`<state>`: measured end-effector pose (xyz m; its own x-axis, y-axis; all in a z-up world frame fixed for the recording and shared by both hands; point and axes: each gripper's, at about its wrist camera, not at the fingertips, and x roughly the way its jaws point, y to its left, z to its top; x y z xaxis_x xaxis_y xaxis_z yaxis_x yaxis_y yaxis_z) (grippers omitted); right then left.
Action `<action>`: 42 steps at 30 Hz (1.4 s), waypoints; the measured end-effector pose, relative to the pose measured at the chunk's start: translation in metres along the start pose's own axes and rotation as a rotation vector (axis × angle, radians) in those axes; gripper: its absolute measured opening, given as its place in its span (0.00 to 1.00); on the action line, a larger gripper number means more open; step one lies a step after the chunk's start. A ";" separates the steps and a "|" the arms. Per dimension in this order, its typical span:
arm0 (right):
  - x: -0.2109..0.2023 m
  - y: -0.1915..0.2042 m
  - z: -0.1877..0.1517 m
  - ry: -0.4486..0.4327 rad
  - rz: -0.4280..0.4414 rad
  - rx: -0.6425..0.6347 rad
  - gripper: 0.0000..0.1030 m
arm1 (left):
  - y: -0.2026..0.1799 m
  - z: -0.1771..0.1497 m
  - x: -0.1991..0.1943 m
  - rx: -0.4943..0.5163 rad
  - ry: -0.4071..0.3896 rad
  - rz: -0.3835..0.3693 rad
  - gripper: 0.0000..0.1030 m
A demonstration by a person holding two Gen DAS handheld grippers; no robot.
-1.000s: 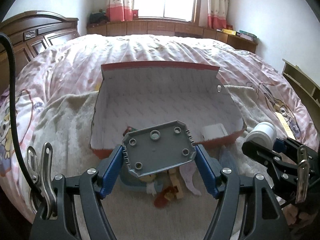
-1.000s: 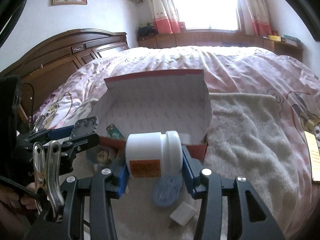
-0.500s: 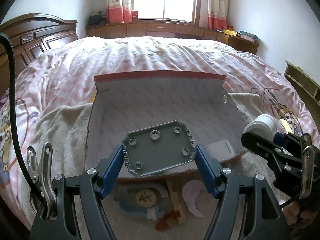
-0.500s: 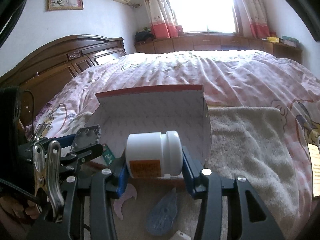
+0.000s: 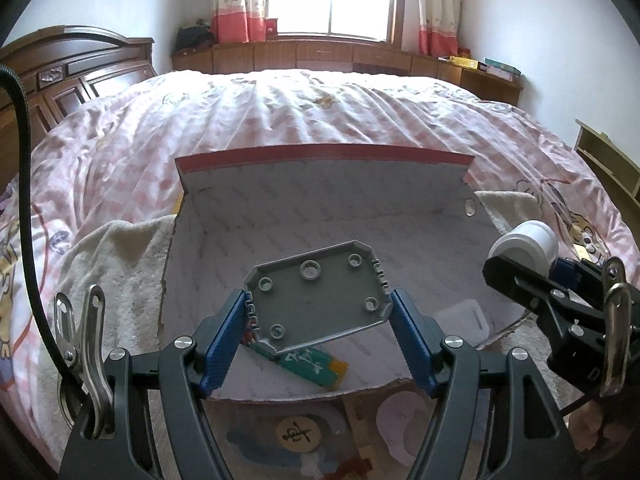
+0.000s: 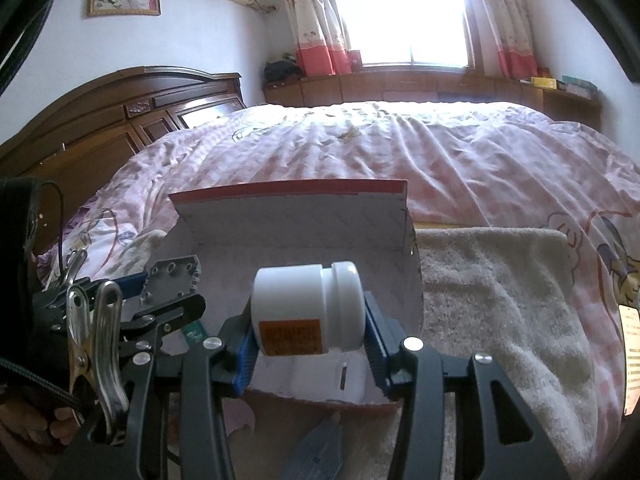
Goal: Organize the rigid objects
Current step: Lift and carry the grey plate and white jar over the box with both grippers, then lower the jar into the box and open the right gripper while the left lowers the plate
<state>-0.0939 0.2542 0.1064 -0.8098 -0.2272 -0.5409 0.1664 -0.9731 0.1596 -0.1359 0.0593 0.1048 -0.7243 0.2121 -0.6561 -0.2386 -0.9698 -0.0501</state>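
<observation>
My left gripper [image 5: 318, 312] is shut on a grey studded toy plate [image 5: 316, 300], held flat over the open red-edged cardboard box [image 5: 320, 208]. In the right wrist view that plate [image 6: 172, 280] shows at the left. My right gripper [image 6: 308, 324] is shut on a white jar with an orange label [image 6: 306, 308], lying sideways above the box [image 6: 288, 224] near its right wall. From the left wrist view the jar [image 5: 524, 244] sits at the right. Inside the box lie a green pack [image 5: 314, 364] and a white flat case [image 5: 464, 320].
The box rests on a cream towel [image 6: 500, 300] over a pink checked bedspread [image 5: 320, 112]. Before the box's near edge lie a wooden disc with a character [image 5: 298, 432], a pale pink shape [image 5: 400, 420] and a blue piece [image 6: 316, 452]. A wooden headboard [image 6: 140, 120] stands left.
Both grippers have moved forward with their loads, from in front of the box's near wall to over its inside. The loose pieces on the towel have slid toward the bottom of each view.
</observation>
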 end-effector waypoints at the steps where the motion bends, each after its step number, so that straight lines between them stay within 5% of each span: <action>1: 0.003 -0.001 0.000 0.002 -0.004 0.000 0.47 | 0.001 0.000 0.003 -0.001 0.004 0.001 0.70; 42: 0.048 -0.017 -0.004 0.049 -0.085 0.010 0.47 | -0.003 -0.004 0.059 0.028 0.091 0.016 0.70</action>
<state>-0.1336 0.2599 0.0742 -0.7924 -0.1453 -0.5924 0.0923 -0.9886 0.1190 -0.1756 0.0747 0.0633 -0.6663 0.1838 -0.7227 -0.2464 -0.9690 -0.0192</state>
